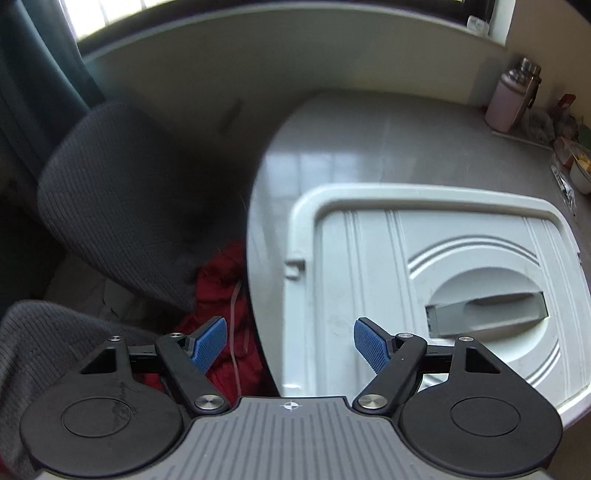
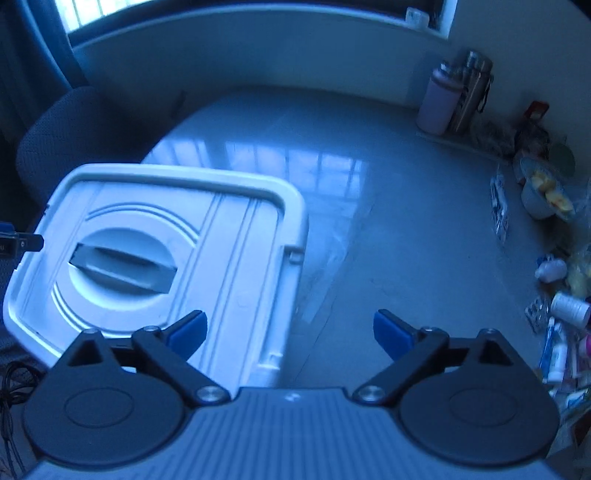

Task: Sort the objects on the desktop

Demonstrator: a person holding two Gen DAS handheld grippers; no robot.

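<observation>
No readable writing; labels on clutter too small, blurred. White lidded bin (image 2: pixel 159 258) sits on glossy grey desk (image 2: pixel 369 221) at 9 o'clock in right view, grey handle (image 2: pixel 122 271) recessed in lid. Left gripper (image 1: pixel 290 345) spread wide, empty, over bin's left rim at desk edge. Right gripper (image 2: pixel 290 334) spread wide, empty, over bin's right edge. Bottles, packets (image 2: pixel 561 325) crowd 3 o'clock edge; pink flask (image 2: pixel 439 103) at 1 o'clock. Open desk between. Dark chair (image 1: pixel 122 206) at 9 o'clock in left view.

daylight is streaming through a far window (image 1: pixel 103 14) while a dark fabric chair (image 1: pixel 122 206) is sitting left of the grey table (image 1: pixel 369 147).
</observation>
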